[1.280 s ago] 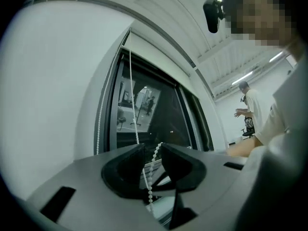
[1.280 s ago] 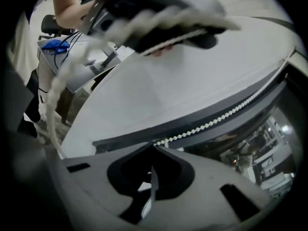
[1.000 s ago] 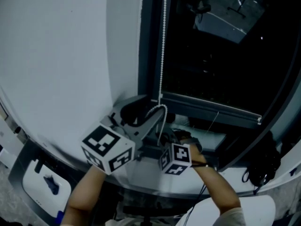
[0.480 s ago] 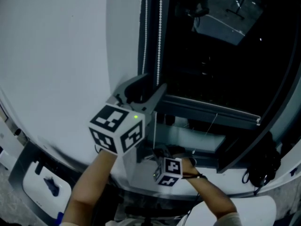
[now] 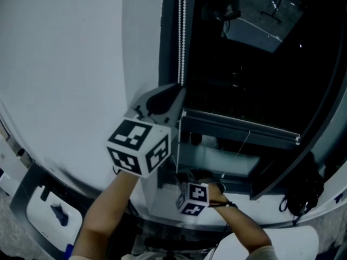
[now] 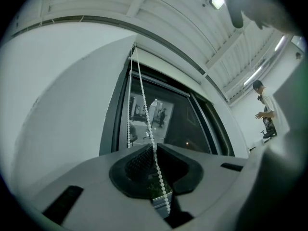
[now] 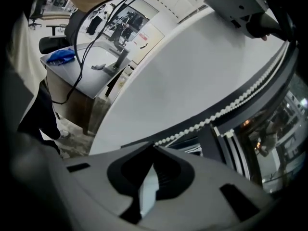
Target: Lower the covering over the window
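Now, hand-over-hand hauling: the left claw (image 6: 154, 146) has just been closing and pinches the white beaded pull chain (image 6: 145, 102) above the right claw (image 7: 153, 145), which grips it lower down. Next, likely: right lets go, left draws down. Beyond the claws, the dark glass window (image 5: 244, 64) is uncovered.

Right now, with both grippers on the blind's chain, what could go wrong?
1. The left gripper, whose jaws have just been closing, pinches the thin bead chain; a hard pull may let beads slip through.
2. The right gripper is shut on the chain lower down; if the two hands pull against each other, the chain could be strained or snap.
3. A second strand hangs close beside; catching it too would likely jam the loop.
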`<state>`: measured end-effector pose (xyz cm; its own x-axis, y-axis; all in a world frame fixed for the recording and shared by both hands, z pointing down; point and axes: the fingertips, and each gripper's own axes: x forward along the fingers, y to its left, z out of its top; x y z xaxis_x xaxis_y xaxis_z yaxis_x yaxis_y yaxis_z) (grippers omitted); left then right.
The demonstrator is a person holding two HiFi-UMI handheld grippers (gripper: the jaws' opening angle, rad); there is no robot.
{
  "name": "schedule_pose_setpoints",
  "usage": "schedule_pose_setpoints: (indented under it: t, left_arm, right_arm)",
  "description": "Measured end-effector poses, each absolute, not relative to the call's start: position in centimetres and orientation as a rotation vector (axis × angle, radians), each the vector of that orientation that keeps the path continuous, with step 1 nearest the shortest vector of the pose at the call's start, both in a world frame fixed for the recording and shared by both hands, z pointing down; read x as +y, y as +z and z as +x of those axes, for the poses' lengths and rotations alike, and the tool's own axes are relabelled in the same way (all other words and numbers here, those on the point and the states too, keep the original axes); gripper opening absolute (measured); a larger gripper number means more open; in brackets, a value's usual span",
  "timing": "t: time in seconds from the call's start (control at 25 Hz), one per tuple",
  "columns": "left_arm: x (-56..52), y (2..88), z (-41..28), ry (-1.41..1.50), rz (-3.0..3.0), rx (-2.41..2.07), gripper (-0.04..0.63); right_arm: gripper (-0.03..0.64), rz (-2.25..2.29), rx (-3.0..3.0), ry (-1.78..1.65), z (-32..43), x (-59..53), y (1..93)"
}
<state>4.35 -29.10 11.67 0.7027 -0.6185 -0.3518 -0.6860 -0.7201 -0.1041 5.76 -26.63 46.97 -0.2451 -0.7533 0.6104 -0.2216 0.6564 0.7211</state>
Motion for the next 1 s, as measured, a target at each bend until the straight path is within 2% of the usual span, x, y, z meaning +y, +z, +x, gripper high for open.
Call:
schedule_pose_setpoints:
  t: [0.6, 0.8, 1.0]
  left_arm:
    - [-29.3, 12.3, 5.4, 0.340, -2.720, 1.029, 0.041]
    - [-29.0, 12.3, 5.4, 0.342, -2.716, 1.016, 0.020]
    - [-28.4, 12.2, 6.1, 0.222, -2.620, 1.014, 0.015]
  right_arm:
    - [0.009, 0.790, -1.824, -0.605, 5.9, -26.3, 46.9]
    - [0.009, 0.807, -1.848, -0.589, 6.2, -26.4, 46.7]
    - [0.010, 0.782, -1.897, -0.544, 6.5, -26.3, 46.4]
